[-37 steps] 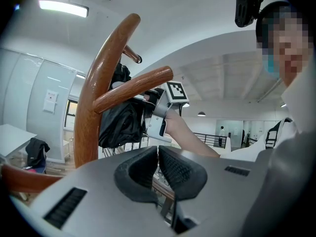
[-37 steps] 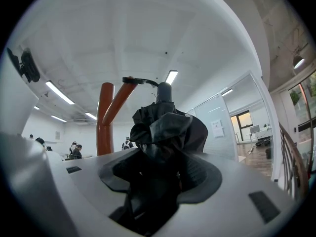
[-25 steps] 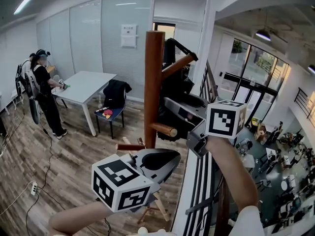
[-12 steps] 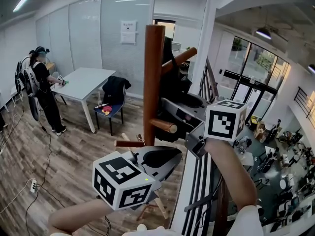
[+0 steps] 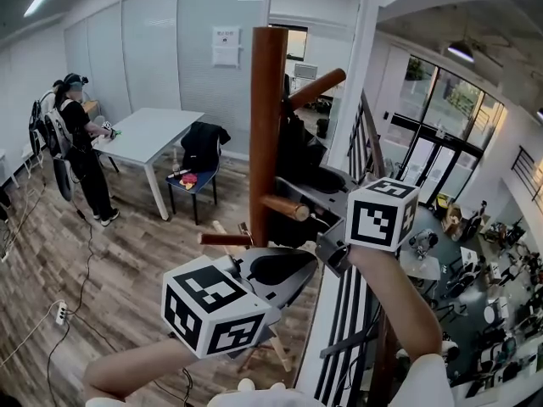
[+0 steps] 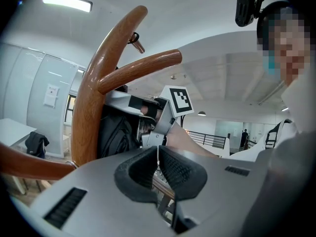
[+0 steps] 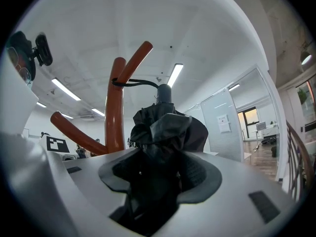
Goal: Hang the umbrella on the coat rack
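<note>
The wooden coat rack [image 5: 267, 125] stands right in front of me, with an upper peg [image 5: 316, 89] slanting up to the right. A folded black umbrella [image 5: 299, 153] hangs close behind the pole, below that peg. My right gripper [image 5: 318, 185] is shut on the umbrella's canopy. In the right gripper view the umbrella [image 7: 165, 127] fills the jaws of the right gripper [image 7: 158, 164], and its thin strap [image 7: 134, 82] reaches to the upper peg [image 7: 134, 60] and seems looped round it. My left gripper [image 5: 276, 268] sits low by the pole, shut and empty [image 6: 158, 163].
Lower pegs [image 5: 284, 208] stick out of the pole toward both grippers. A stair railing [image 5: 352, 312] drops away at the right. At the left, a person [image 5: 75, 147] stands by a white table [image 5: 148, 134], beside a chair with a black jacket [image 5: 204, 147]. Cables [image 5: 59, 312] lie on the floor.
The umbrella's top has come down from above the upper peg to below it. My right gripper dropped slightly with it. The left gripper has hardly moved.
</note>
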A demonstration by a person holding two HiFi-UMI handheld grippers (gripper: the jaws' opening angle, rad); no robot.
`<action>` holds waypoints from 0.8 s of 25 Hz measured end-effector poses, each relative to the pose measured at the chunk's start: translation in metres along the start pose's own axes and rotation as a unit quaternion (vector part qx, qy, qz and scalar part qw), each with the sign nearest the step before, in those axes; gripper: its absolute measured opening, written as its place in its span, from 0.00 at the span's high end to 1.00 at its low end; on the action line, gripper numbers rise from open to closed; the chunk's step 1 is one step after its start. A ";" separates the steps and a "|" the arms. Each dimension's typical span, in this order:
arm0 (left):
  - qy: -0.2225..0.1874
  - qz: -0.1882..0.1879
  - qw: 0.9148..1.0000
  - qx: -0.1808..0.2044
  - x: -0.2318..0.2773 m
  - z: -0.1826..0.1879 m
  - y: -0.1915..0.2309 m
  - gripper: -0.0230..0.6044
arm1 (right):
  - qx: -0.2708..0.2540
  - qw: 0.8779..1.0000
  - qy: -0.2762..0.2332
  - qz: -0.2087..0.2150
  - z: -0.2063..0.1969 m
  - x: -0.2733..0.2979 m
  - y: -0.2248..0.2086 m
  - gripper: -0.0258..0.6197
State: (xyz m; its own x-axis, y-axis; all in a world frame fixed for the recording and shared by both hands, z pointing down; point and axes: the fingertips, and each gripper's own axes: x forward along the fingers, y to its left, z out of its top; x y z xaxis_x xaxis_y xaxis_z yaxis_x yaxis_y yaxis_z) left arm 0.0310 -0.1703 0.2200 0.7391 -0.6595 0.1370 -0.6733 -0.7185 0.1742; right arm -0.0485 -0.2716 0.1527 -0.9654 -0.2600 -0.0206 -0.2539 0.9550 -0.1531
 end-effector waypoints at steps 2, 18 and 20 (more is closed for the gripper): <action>0.000 0.000 1.000 -0.001 0.001 -0.001 0.001 0.92 | 0.002 1.000 0.007 0.003 -0.008 0.002 -0.001 0.57; 0.006 0.001 1.000 -0.018 0.003 -0.019 0.004 0.92 | 0.022 0.999 0.025 0.001 -0.061 0.001 -0.008 0.57; 0.007 0.001 1.000 -0.020 0.004 -0.019 0.006 0.92 | 0.026 0.999 0.026 0.002 -0.064 0.003 -0.010 0.57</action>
State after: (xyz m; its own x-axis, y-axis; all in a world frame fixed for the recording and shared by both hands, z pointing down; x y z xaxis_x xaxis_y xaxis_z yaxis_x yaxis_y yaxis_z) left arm 0.0305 -0.1732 0.2406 0.7381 -0.6576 0.1511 -0.6739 -0.7075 0.2130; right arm -0.0527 -0.2732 0.2178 -0.9684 -0.2474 0.0302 -0.2483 0.9470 -0.2036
